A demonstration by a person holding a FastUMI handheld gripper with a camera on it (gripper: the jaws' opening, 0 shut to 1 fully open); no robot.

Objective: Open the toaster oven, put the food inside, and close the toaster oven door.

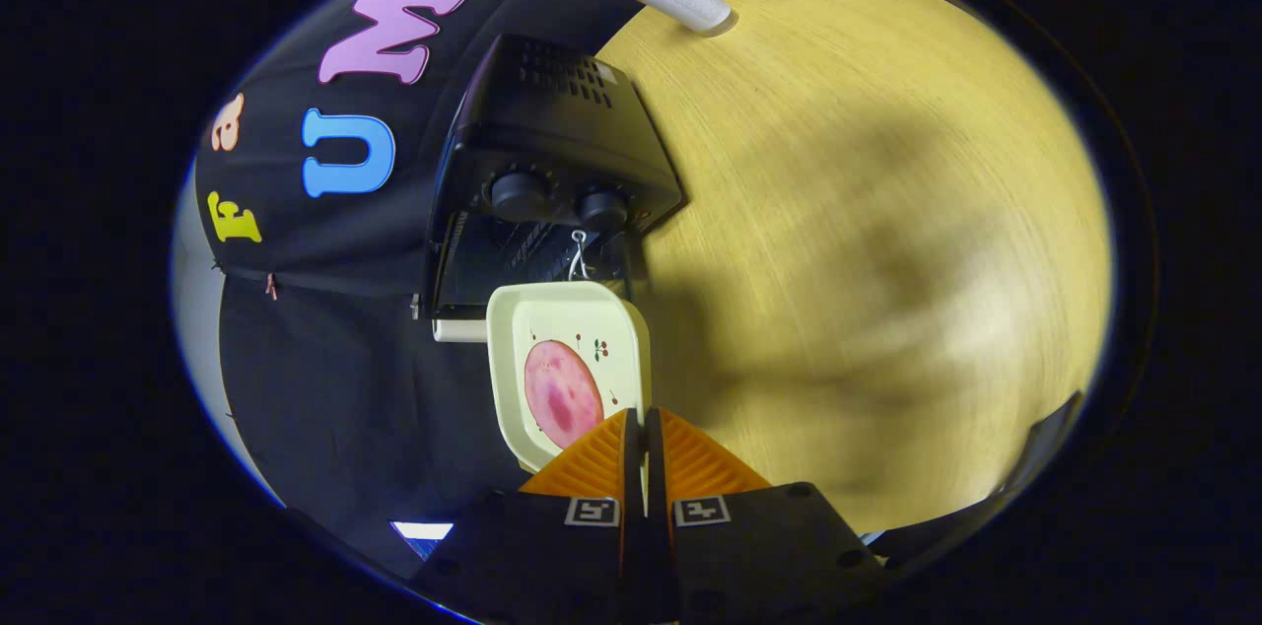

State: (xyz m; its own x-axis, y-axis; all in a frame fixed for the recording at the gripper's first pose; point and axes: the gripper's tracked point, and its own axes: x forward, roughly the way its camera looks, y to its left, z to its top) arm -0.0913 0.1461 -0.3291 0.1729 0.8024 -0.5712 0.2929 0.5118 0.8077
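Pinching the rim of the cream plate (567, 329), the gripper (643, 428) carries the ham slice (562, 393) (kept flat) toward the open toaster oven (547, 162).

Matt black metal toaster oven (552, 127), glossy cream plate (552, 324), ribbed orange tongs (645, 438), pale wood-grain table (868, 241).

Cream tray (513, 329), pink mottled ham slice (562, 393), black toaster oven (552, 127), orange ribbed claw (645, 428), yellow wood-grain table (868, 211).
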